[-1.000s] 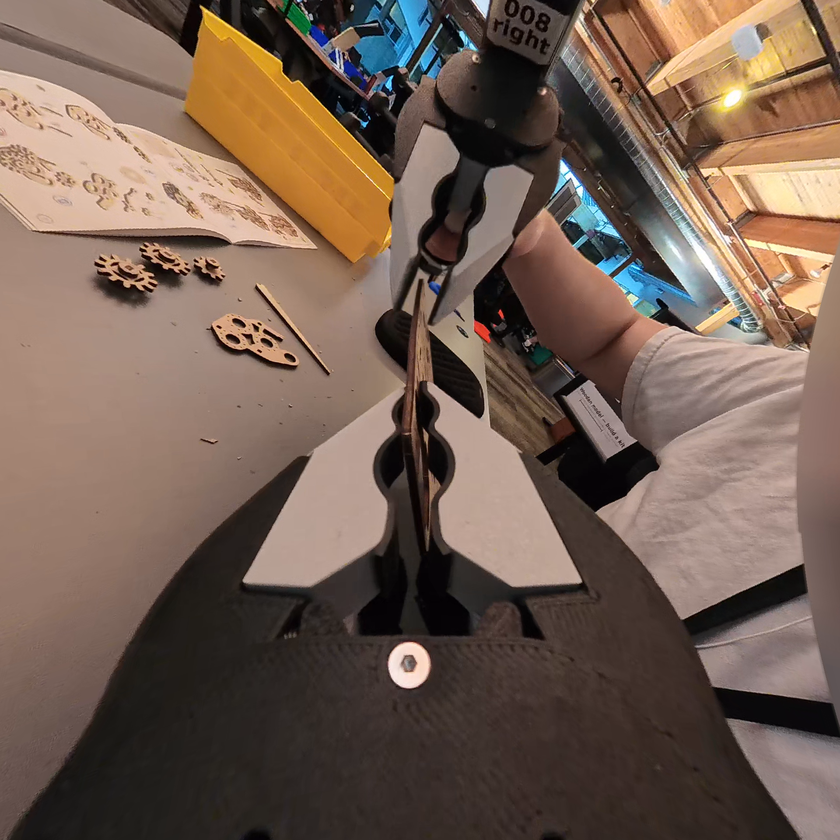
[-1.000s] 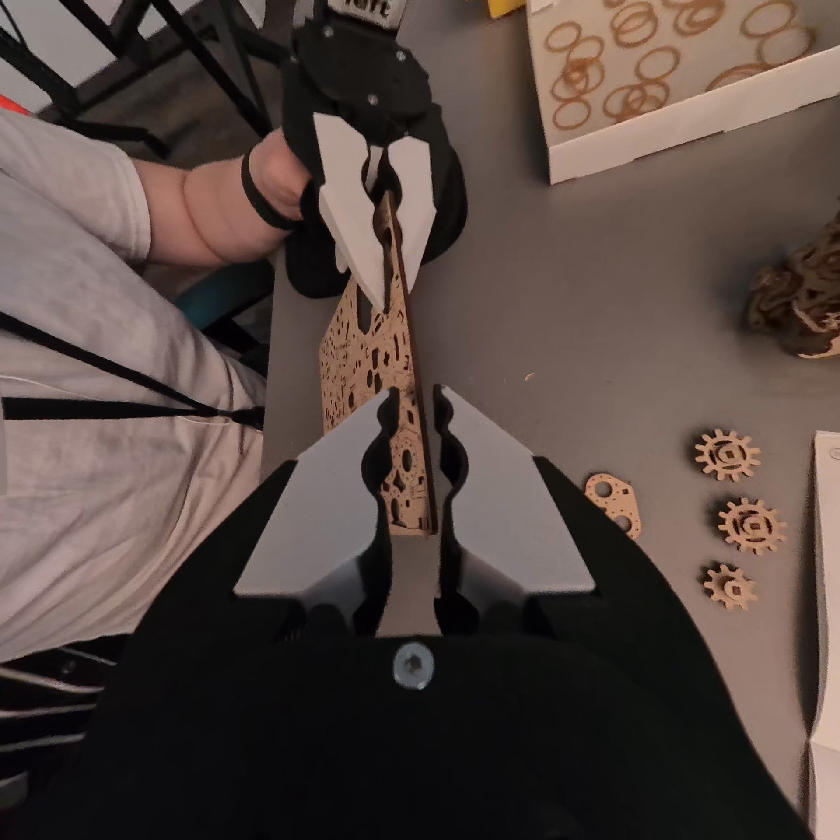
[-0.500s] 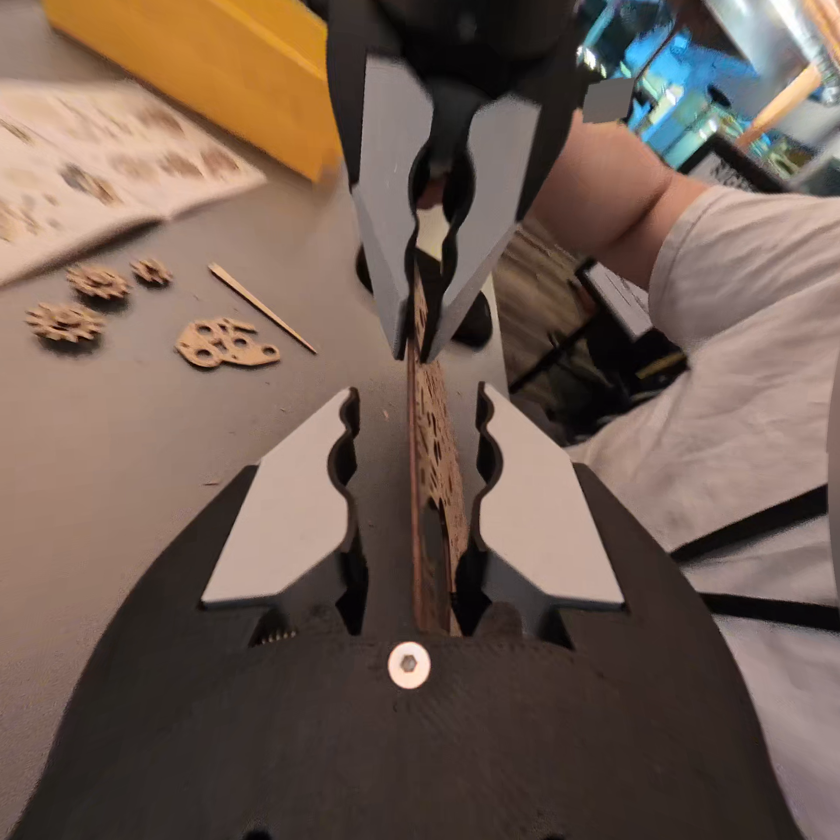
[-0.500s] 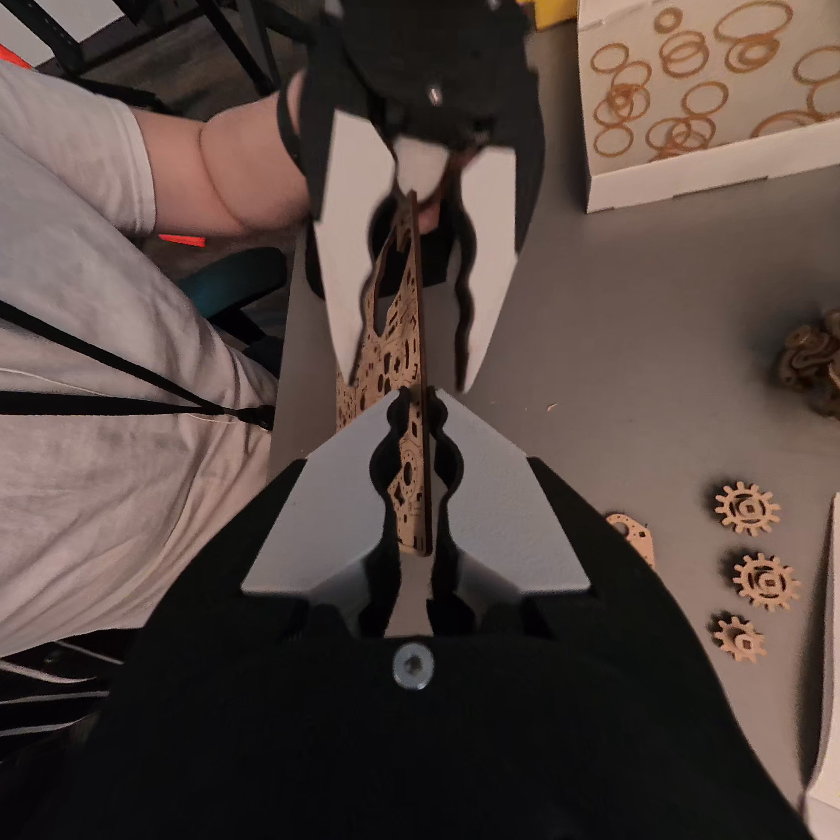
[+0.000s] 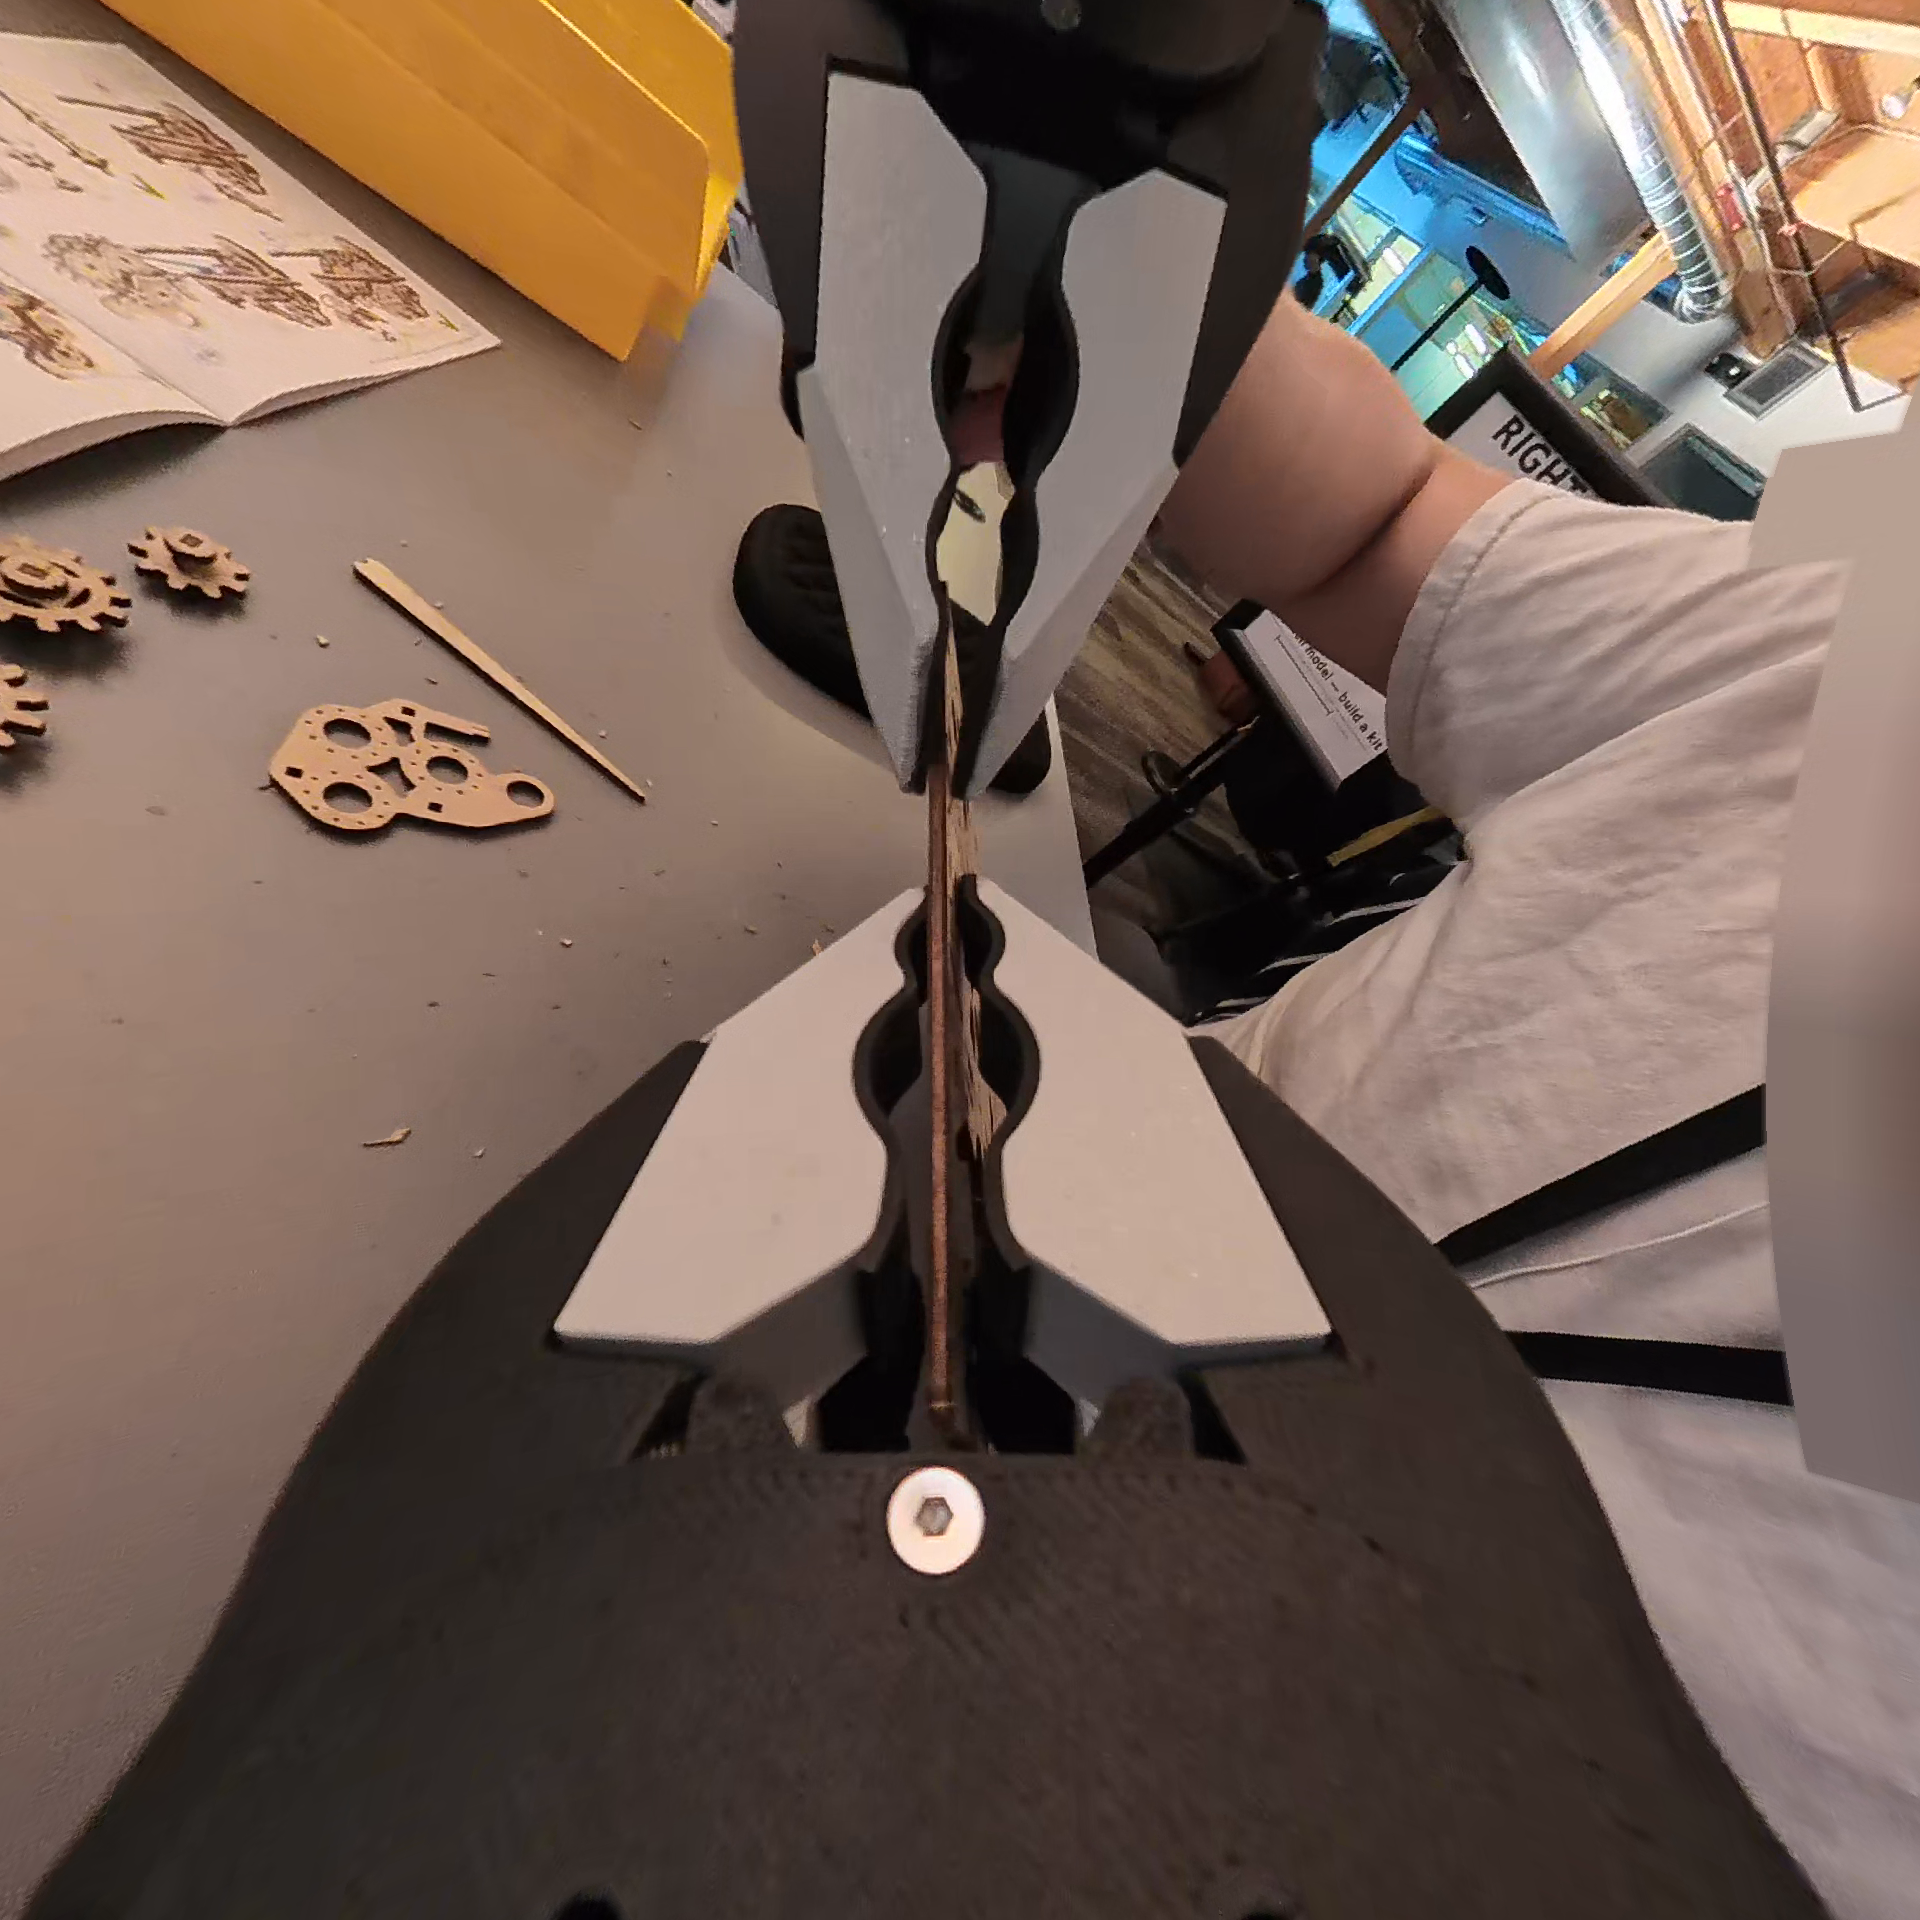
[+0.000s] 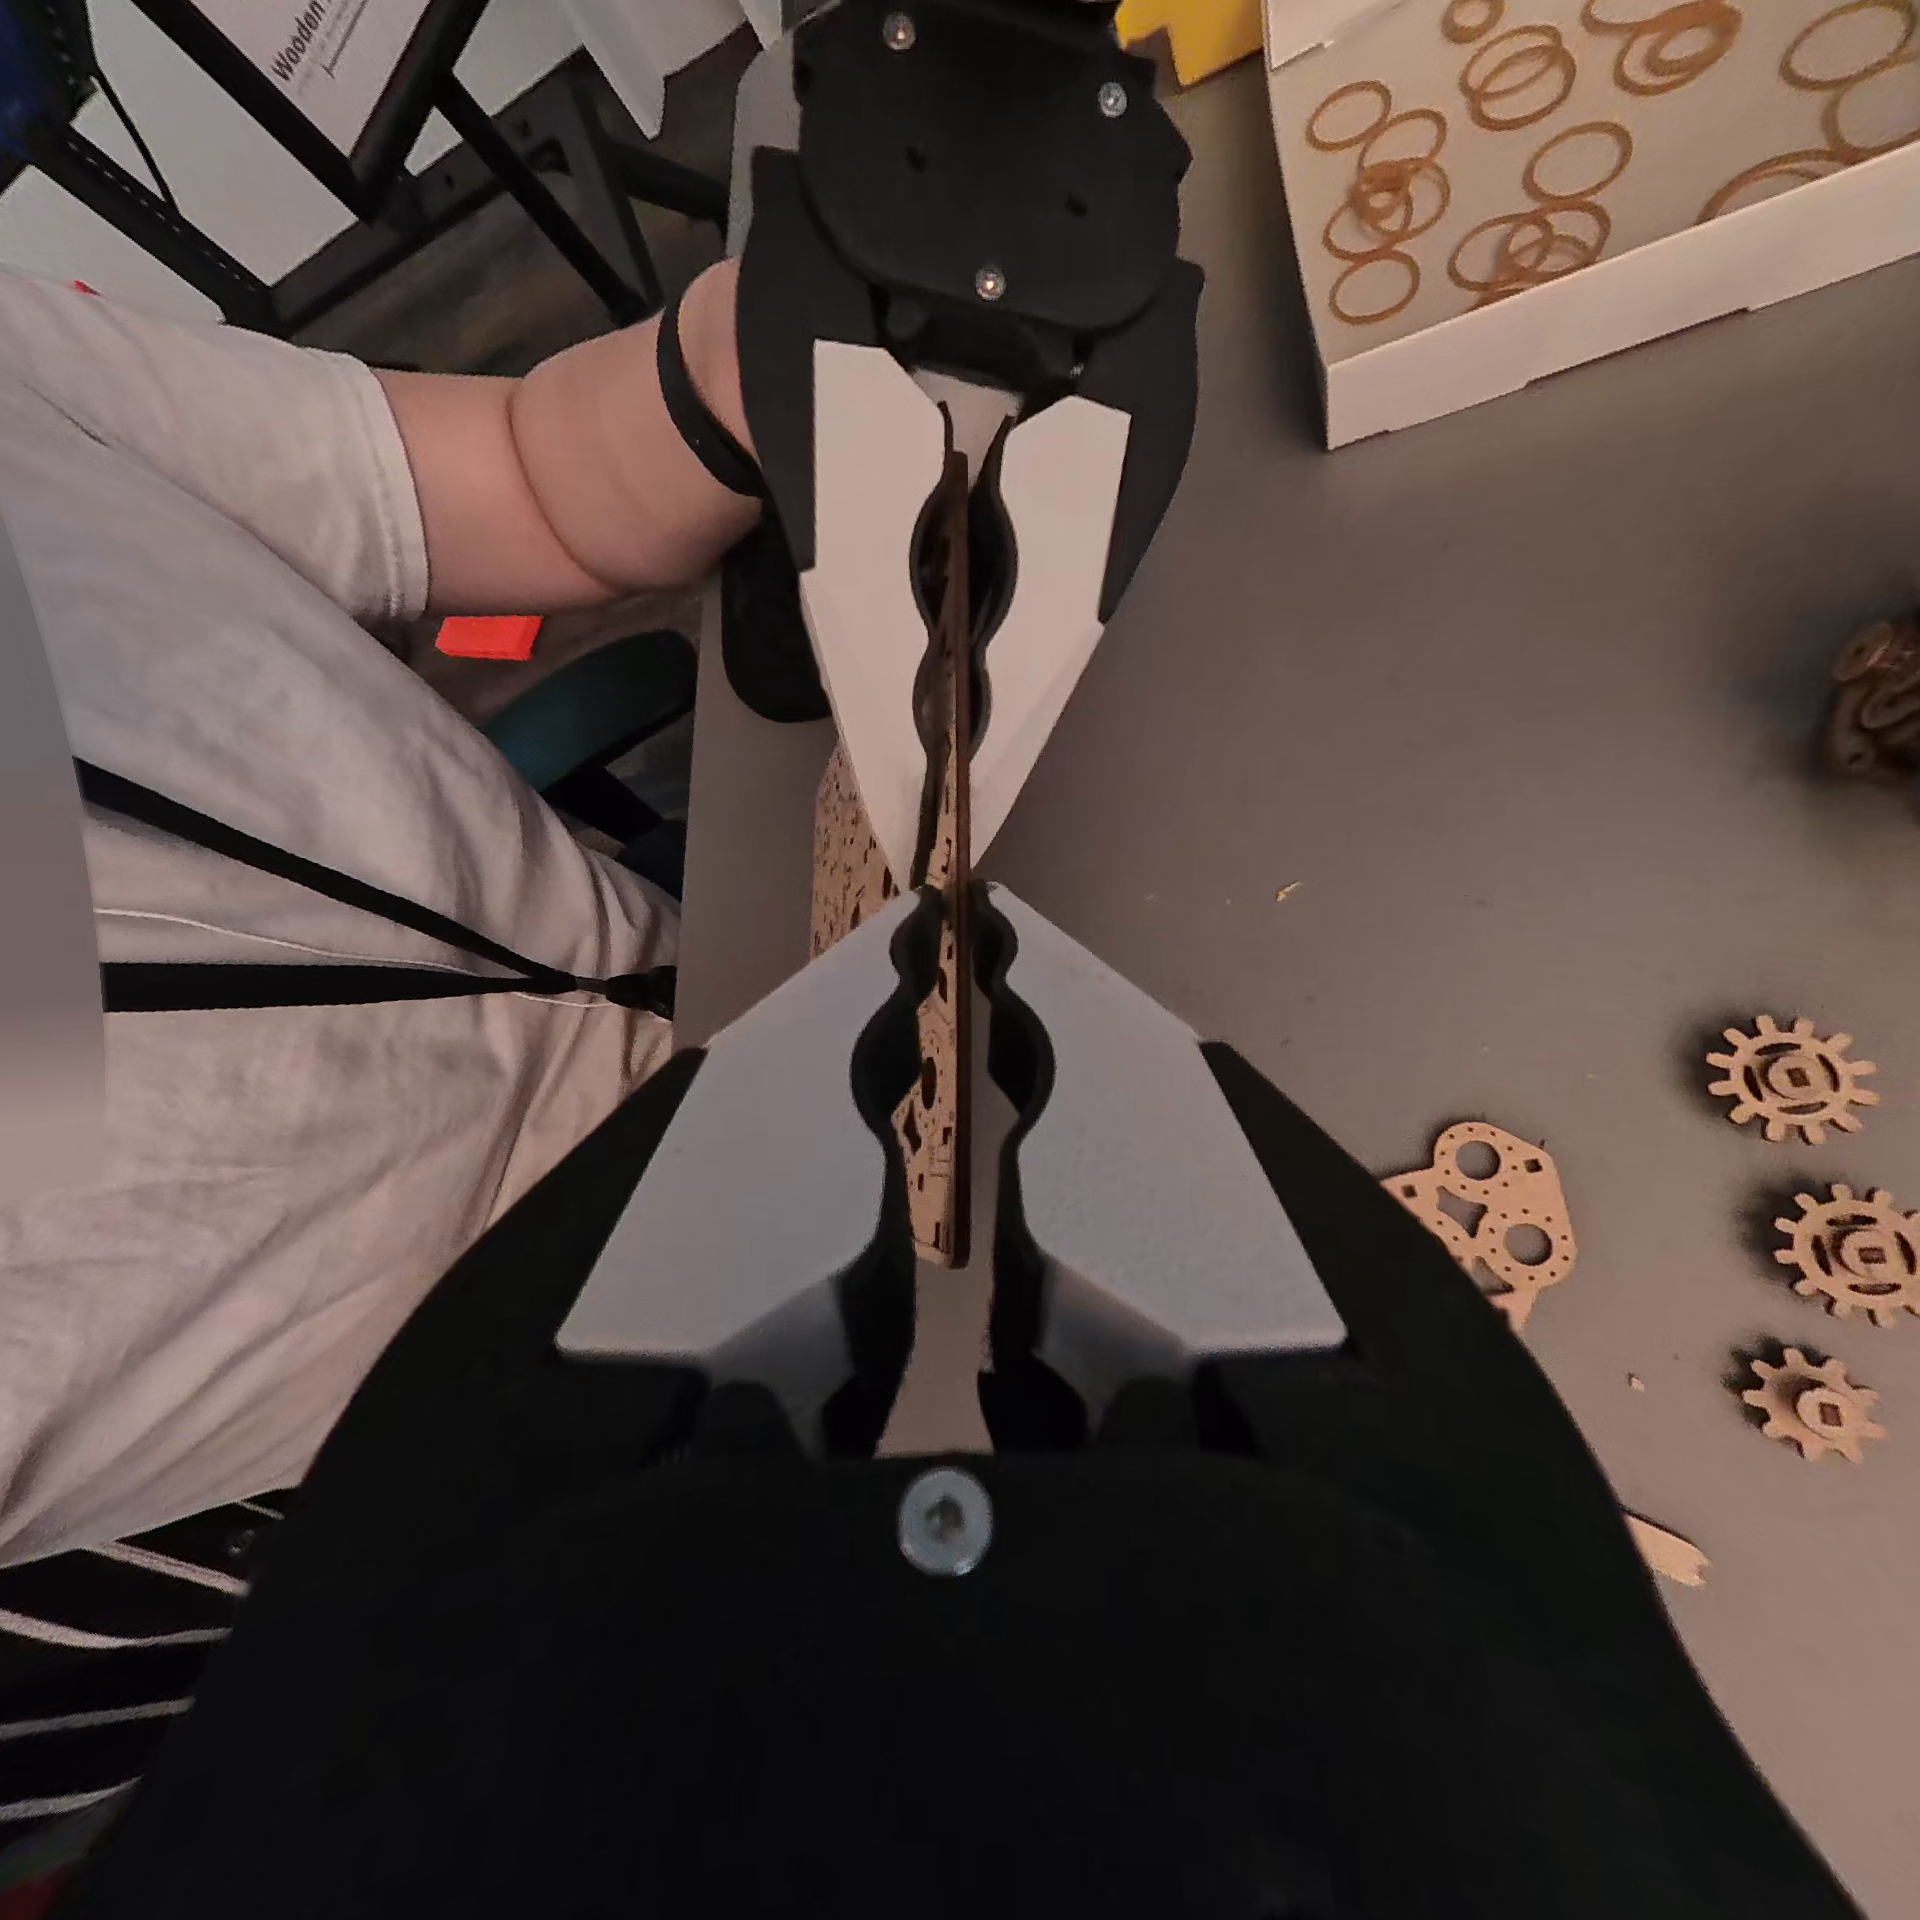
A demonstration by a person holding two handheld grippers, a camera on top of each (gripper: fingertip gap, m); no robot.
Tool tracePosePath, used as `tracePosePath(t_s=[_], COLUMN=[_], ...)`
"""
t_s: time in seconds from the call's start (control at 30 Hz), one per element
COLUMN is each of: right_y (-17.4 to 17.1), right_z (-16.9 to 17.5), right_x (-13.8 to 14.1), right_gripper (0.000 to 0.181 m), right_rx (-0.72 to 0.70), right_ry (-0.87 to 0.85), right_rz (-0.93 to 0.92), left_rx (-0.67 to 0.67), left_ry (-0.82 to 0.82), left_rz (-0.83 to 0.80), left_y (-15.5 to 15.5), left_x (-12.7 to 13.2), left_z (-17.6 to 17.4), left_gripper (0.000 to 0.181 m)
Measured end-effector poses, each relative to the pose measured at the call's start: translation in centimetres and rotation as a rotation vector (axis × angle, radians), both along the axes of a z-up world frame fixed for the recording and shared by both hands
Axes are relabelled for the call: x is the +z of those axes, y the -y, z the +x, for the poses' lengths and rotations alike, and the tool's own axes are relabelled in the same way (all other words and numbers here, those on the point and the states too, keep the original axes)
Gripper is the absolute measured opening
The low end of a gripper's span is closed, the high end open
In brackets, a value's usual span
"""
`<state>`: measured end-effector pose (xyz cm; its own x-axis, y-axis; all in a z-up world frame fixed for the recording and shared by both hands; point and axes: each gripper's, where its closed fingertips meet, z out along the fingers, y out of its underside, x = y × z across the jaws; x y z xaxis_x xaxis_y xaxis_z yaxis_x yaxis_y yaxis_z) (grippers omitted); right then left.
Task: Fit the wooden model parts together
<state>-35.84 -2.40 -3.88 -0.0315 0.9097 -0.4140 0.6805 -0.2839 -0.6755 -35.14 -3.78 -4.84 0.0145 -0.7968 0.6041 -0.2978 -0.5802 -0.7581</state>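
A thin laser-cut wooden sheet is held edge-on above the grey table, at its near edge. My left gripper is shut on one end of it. My right gripper faces it from above in the left wrist view and is shut on the other end. In the right wrist view the right gripper grips the sheet and the left gripper meets it almost tip to tip. The cut-out pattern shows on the sheet's left face.
On the table lie three wooden gears, a perforated wooden plate, a thin wooden stick and an open booklet. A yellow bin and a white box of rings stand farther back. A part-built wooden model sits at right. The grippers are tip to tip, or close to it. Both grippers' tips are roughly 15 cm from the perforated wooden plate. Look for it in the right wrist view too.
A second ago the left gripper held the sheet and the right was open. The right shut, the left opened and slid forward, and now both are shut on the sheet, tips nearly touching.
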Motion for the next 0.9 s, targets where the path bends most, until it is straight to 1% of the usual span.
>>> tracePosePath(t_s=[0.23,0.43,0.57,0.77,0.83,0.9], right_y=[-0.3,-0.3,0.0,0.1,0.2,0.4], right_z=[0.1,0.4,0.4,0.4,0.4,0.6], right_x=[-0.7,-1.8,-2.2,-2.5,-2.4,-2.6], right_gripper=[0.004,0.004,0.005,0.005,0.006,0.006], right_rx=[-0.013,-0.003,-0.018,-0.01,-0.001,0.004], right_ry=[0.048,0.091,0.081,0.071,0.071,0.101], right_rz=[0.027,0.157,0.132,0.142,0.109,0.054], left_rx=[0.017,-0.004,-0.01,-0.008,-0.013,-0.011], left_ry=[0.002,0.021,0.03,0.027,0.039,0.02], left_rz=[-0.018,-0.057,-0.037,-0.083,-0.104,-0.085], left_y=[-0.3,-0.1,0.2,0.4,0.5,0.6], left_x=[-0.6,-1.5,-1.9,-2.2,-2.0,-2.2], left_z=[0.2,0.5,0.6,0.5,0.5,0.5], left_gripper=[0.002,0.002,0.006,0.003,0.002,0.002])
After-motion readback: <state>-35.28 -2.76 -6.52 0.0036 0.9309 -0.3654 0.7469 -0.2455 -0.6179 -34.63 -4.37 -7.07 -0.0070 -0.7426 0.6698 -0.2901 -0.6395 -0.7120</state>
